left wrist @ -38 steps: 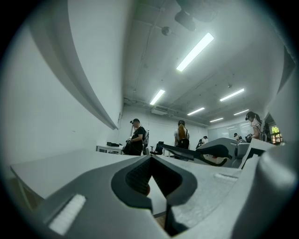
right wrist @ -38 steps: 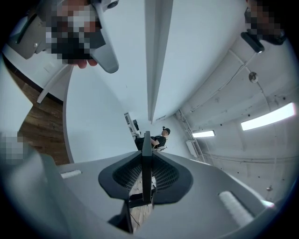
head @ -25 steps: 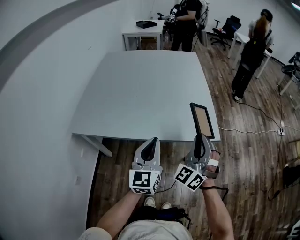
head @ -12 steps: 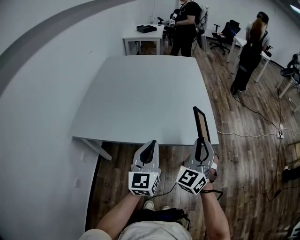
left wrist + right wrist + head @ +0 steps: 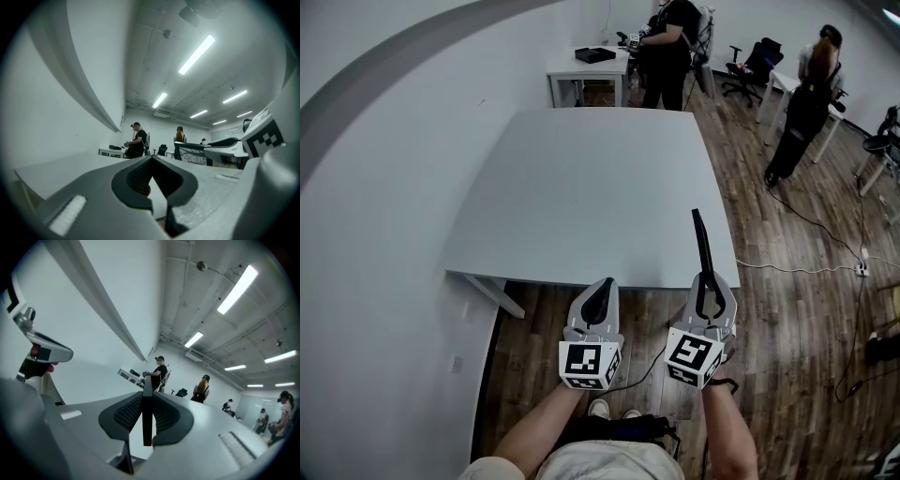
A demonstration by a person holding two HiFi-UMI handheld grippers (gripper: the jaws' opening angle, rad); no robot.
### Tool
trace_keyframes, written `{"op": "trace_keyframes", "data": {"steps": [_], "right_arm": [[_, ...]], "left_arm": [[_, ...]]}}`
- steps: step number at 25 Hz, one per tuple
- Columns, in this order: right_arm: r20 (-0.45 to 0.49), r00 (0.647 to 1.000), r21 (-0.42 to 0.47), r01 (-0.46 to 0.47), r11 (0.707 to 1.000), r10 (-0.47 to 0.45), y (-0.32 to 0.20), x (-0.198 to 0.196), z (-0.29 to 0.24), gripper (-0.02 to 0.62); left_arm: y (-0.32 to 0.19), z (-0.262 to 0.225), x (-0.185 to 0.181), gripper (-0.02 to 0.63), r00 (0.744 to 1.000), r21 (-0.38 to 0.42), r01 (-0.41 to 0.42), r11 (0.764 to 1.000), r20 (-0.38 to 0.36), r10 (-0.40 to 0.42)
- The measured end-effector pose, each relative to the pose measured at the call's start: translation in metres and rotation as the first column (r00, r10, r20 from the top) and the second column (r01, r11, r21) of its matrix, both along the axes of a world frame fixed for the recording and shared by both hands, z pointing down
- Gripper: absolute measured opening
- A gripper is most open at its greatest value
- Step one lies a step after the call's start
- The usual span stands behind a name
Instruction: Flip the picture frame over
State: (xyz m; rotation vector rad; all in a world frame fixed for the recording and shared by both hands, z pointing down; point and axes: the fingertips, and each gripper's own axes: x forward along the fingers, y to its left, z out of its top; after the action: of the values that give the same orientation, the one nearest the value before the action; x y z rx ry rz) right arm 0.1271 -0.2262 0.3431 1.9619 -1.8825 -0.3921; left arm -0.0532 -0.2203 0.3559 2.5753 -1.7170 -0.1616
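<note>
**Frame on edge, halfway through the flip**

The picture frame (image 5: pixel 701 246) stands bolt upright, low and right of centre in the head view. We see only its thin dark edge, rising over the near right corner of the white table (image 5: pixel 581 178) and not touching it. The right gripper (image 5: pixel 706 279) has it pinched by the bottom end. In the right gripper view the ribbed pads (image 5: pixel 124 416) press flat on either face, and the frame runs straight up the middle of the picture like a blade.

How will it handle? We judge it light, stiff and flat, with no give at all, so it will turn as one piece. The faces look smooth and probably slick, and one side may carry glass, so it wants a gentle landing, not a drop. Most of the length sits above the pinch, so it can lever or swing in the pads. A hold at the middle of an edge, pads square on both faces, looks safest to us.

To the left, the left gripper (image 5: pixel 603 283) hangs off the near table edge with its jaws together on nothing. Further out, people stand by desks at the upper right.
</note>
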Motion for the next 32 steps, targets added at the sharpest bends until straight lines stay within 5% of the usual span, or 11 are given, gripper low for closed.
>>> {"op": "trace_keyframes", "data": {"steps": [9, 22, 32], "right_arm": [[0.148, 0.989, -0.025, 0.013, 1.0, -0.009, -0.006, 0.006, 0.006, 0.091], [0.414, 0.91, -0.075, 0.038, 0.996, -0.003, -0.012, 0.013, 0.027, 0.091], [0.699, 0.716, -0.092, 0.085, 0.992, 0.003, -0.016, 0.021, 0.048, 0.091]], "left_arm": [[-0.002, 0.004, -0.002, 0.0, 1.0, -0.008, 0.002, 1.0, 0.006, -0.002], [-0.004, 0.017, -0.006, 0.0, 1.0, -0.032, 0.008, 0.999, 0.003, -0.008], [-0.006, 0.027, -0.003, 0.0, 1.0, -0.056, 0.003, 0.998, 0.001, -0.003]]}}
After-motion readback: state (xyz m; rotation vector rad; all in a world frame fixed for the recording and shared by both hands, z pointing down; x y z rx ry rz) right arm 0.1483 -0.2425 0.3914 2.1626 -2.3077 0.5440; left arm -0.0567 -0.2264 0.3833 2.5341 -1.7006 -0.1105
